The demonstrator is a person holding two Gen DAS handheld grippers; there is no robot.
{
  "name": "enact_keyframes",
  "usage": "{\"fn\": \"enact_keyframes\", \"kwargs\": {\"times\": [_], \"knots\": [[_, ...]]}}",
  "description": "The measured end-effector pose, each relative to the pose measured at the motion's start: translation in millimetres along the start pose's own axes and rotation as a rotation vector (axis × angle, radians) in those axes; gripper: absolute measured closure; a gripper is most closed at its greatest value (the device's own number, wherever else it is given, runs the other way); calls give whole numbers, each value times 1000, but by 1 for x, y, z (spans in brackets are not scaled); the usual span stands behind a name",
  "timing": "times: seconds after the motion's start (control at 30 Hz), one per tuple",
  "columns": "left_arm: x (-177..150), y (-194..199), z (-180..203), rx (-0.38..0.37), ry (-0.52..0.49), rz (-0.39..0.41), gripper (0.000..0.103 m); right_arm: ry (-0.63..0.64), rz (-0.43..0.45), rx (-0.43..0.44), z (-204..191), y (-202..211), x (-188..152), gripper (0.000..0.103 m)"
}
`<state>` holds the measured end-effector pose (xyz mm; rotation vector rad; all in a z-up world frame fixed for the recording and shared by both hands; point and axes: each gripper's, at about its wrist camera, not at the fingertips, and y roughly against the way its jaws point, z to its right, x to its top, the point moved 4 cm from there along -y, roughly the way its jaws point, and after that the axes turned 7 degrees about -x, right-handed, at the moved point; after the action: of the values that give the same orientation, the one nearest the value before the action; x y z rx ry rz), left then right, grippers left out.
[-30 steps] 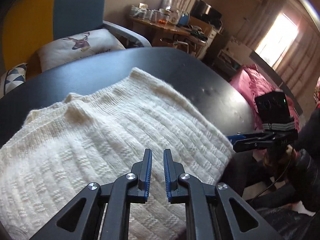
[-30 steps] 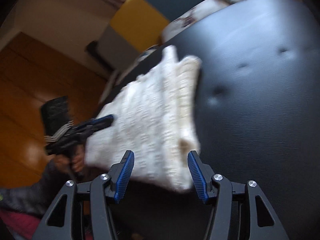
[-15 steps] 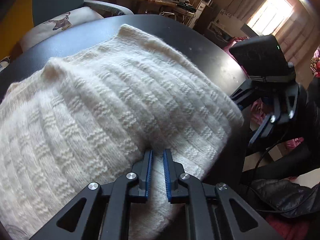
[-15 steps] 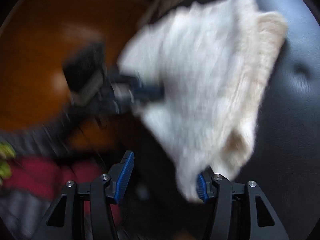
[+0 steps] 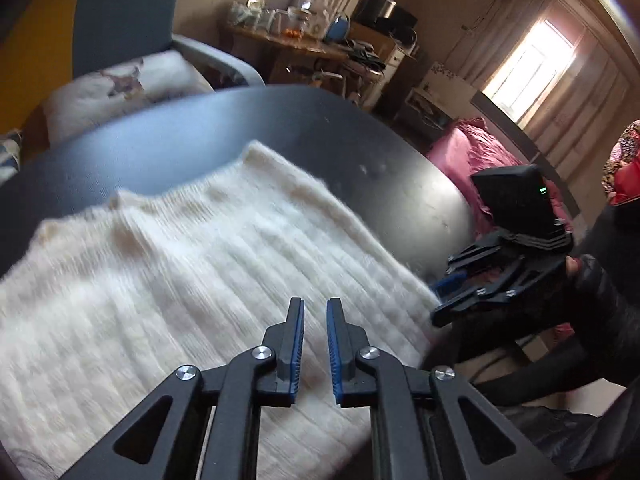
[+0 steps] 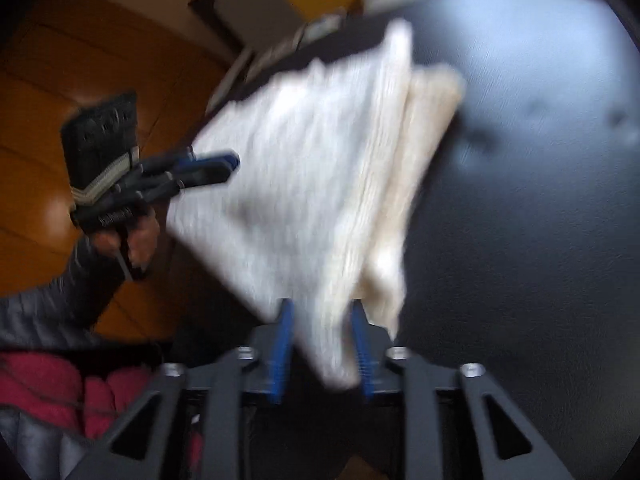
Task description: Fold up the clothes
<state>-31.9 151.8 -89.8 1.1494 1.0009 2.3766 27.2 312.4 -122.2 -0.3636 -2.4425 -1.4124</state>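
Observation:
A folded cream knitted sweater lies on a round black table. My left gripper hovers over the sweater's near edge, its jaws narrowly apart and holding nothing. In the right wrist view the sweater is blurred; its near corner sits between the blue pads of my right gripper, which is closed on it. The right gripper also shows in the left wrist view at the sweater's right corner. The left gripper shows in the right wrist view at the sweater's left edge.
A blue and yellow armchair with a white cushion stands behind the table. A cluttered wooden desk is at the back. Pink bedding lies to the right. Orange wooden floor is beyond the table's left edge.
My right gripper has narrowed from wide open and closed on the sweater's near corner. My left gripper has lifted off the sweater and its jaws have parted slightly.

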Motion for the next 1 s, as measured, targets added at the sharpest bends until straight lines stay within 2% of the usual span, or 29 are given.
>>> {"fn": "enact_keyframes", "kwargs": {"times": [0.03, 0.13, 0.2, 0.23, 0.3, 0.33, 0.37, 0.43, 0.47, 0.5, 0.57, 0.67, 0.8, 0.9, 0.97, 1.0], "knots": [[2, 2, -5, 16, 4, 7, 93, 13, 50, -49, -2, 1, 11, 23], [2, 3, -17, 75, 23, 20, 93, 51, 201, -196, -7, 5, 45, 22], [-5, 10, -29, 102, 42, 19, 92, 103, 243, -274, -16, -5, 66, 23], [-9, 13, -33, 116, 49, 20, 92, 134, 254, -309, -21, -12, 76, 28], [-16, 14, -45, 141, 68, 27, 92, 167, 243, -366, -16, -21, 88, 45], [-19, 16, -52, 150, 82, 36, 92, 176, 225, -398, -13, -29, 95, 62], [-21, 19, -59, 163, 94, 47, 92, 186, 202, -435, -11, -38, 102, 73], [-24, 26, -72, 196, 106, 64, 92, 197, 145, -479, -7, -53, 110, 81], [-26, 27, -78, 227, 109, 65, 92, 195, 128, -496, -4, -55, 111, 93], [-30, 27, -86, 247, 129, 52, 92, 187, 130, -517, 0, -52, 112, 95], [-42, 24, -97, 222, 179, 33, 92, 176, 159, -574, 4, -42, 112, 96], [-47, 21, -101, 198, 216, 65, 92, 139, 157, -615, 21, -45, 106, 96], [-46, 23, -97, 208, 222, 80, 92, 135, 154, -657, 25, -48, 105, 96], [-35, 39, -90, 218, 177, 115, 91, 139, 224, -656, 13, -32, 110, 86], [-29, 50, -94, 254, 147, 128, 91, 130, 292, -665, 3, -16, 114, 67], [-26, 54, -98, 272, 134, 128, 91, 136, 312, -651, -5, -12, 116, 44]]}}
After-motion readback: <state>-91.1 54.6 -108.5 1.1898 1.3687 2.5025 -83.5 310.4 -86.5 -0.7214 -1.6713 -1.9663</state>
